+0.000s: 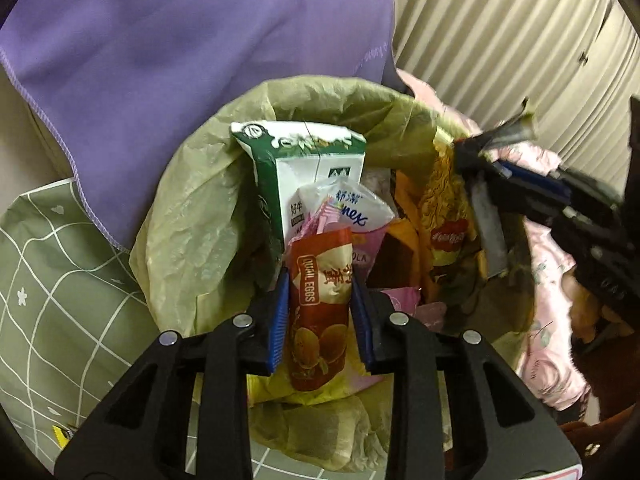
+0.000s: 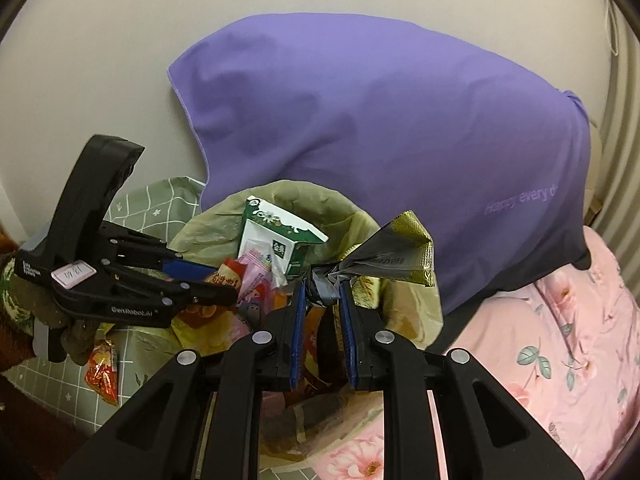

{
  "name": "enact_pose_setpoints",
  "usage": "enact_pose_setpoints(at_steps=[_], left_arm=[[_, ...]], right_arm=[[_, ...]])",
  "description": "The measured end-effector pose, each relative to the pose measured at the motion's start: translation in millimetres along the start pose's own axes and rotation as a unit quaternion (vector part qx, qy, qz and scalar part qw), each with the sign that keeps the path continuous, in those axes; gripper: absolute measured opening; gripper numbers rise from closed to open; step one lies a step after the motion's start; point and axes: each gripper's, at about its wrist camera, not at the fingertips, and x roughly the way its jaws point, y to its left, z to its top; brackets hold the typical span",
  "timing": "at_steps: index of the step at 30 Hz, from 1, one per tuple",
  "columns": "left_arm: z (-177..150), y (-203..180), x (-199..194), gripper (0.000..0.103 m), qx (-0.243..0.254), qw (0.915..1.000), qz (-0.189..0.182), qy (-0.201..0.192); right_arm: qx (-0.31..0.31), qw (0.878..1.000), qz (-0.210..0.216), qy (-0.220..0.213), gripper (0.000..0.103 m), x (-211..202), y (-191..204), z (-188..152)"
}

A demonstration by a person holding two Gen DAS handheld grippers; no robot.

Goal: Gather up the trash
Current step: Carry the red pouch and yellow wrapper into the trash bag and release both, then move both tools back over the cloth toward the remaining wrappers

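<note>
A bin lined with a yellow-green bag [image 1: 188, 240] holds a green and white milk carton [image 1: 304, 160], a tissue pack [image 1: 360, 208] and several snack wrappers. My left gripper [image 1: 320, 280] hangs over the bin's near side, shut on a red quail egg packet [image 1: 320, 320] that stands upright between the blue pads. My right gripper [image 2: 324, 292] is over the bin's right rim, shut on a crumpled silver and gold foil wrapper [image 2: 400, 256]. In the left wrist view the right gripper [image 1: 468, 156] comes in from the right with the foil wrapper [image 1: 512, 128].
A purple cloth [image 2: 380, 140] drapes behind the bin. Green grid-patterned fabric [image 1: 48, 280] lies to its left, with a red snack wrapper [image 2: 102, 372] on it. Pink floral bedding [image 2: 560, 340] is on the right. A gloved hand [image 2: 60, 312] holds the left gripper.
</note>
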Motion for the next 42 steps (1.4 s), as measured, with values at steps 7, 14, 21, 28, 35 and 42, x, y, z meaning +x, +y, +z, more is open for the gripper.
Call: enact_pose_setpoints(at_steps=[7,14,21,28,35,42], left_arm=[[-8,6,-37,0.044,-0.016,0.9992,-0.018,-0.03],[-18,20,-91,0.059,-0.049,0.9948,-0.035,-0.083],[-32,35,-127,0.064,-0.068,0.9912,0.018,-0.112],[-66,49,-162,0.064,-0.091,0.9823,0.088,-0.138],[-100,71,-194,0.064,-0.113,0.9718,0.14,-0.152],[-148,98,-221,0.064,-0.158,0.9585,0.172,-0.163]], right_arm=[[0.0,1.0,0.005,0.0,0.018,-1,6,0],[0.003,1.0,-0.003,0.023,0.019,7,22,-2],[0.013,0.999,-0.03,0.043,0.035,12,33,-8],[0.017,0.999,-0.036,0.0,0.04,-14,46,3],[-0.003,0.999,0.02,-0.031,0.04,-26,88,18],[-0.048,0.995,0.079,-0.039,0.04,-22,147,26]])
